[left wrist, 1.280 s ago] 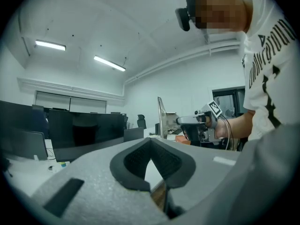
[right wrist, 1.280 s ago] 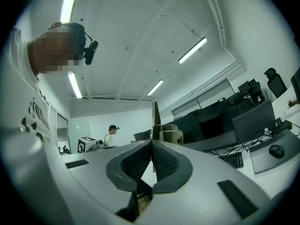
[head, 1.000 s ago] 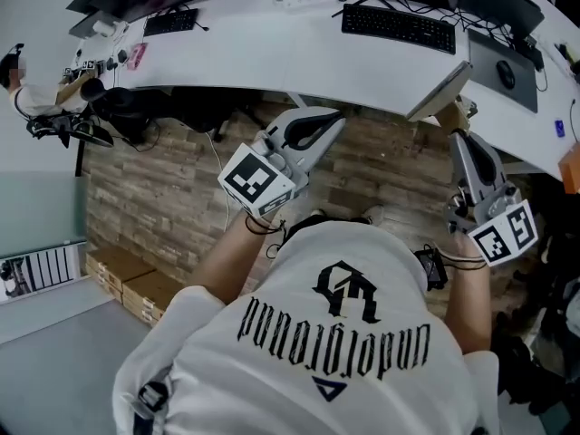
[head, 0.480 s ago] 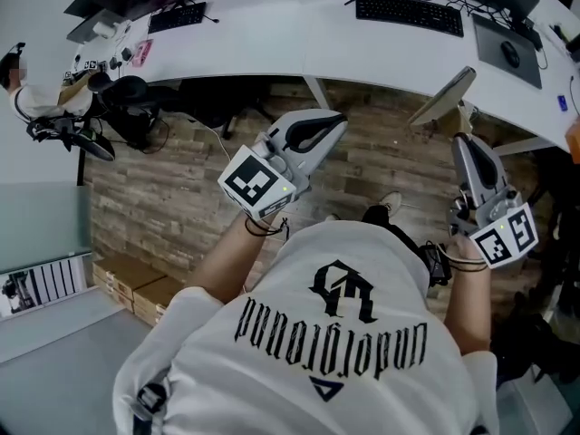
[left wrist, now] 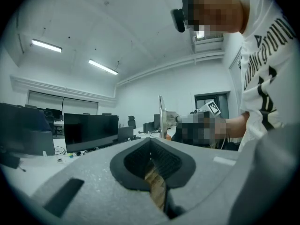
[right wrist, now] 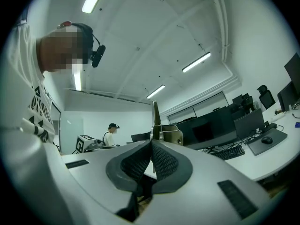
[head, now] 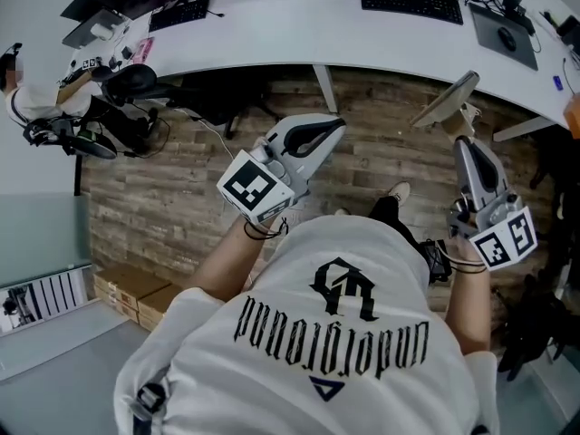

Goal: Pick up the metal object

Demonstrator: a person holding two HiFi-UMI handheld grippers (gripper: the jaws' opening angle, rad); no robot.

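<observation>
The metal object (head: 446, 102) is a flat grey plate with a small sprung bracket. It sticks out from the tip of my right gripper (head: 462, 141), which is shut on it, held in the air above the wooden floor. In the right gripper view the metal object (right wrist: 161, 128) stands upright just beyond the pads, its thin blade edge-on. My left gripper (head: 339, 123) hovers at chest height to the left with its jaws shut and nothing between them. From the left gripper view the metal object (left wrist: 161, 116) shows as a thin upright plate.
A long curved white desk (head: 272, 39) runs across the top with keyboards (head: 412, 3) and dark monitors. Another person (head: 32, 107) sits at its far left beside a black office chair (head: 127, 84). Cardboard boxes (head: 136, 288) lie on the floor at lower left.
The desk has slid toward the top of the head view, showing more floor. Both grippers keep their places and the right one still holds the metal object.
</observation>
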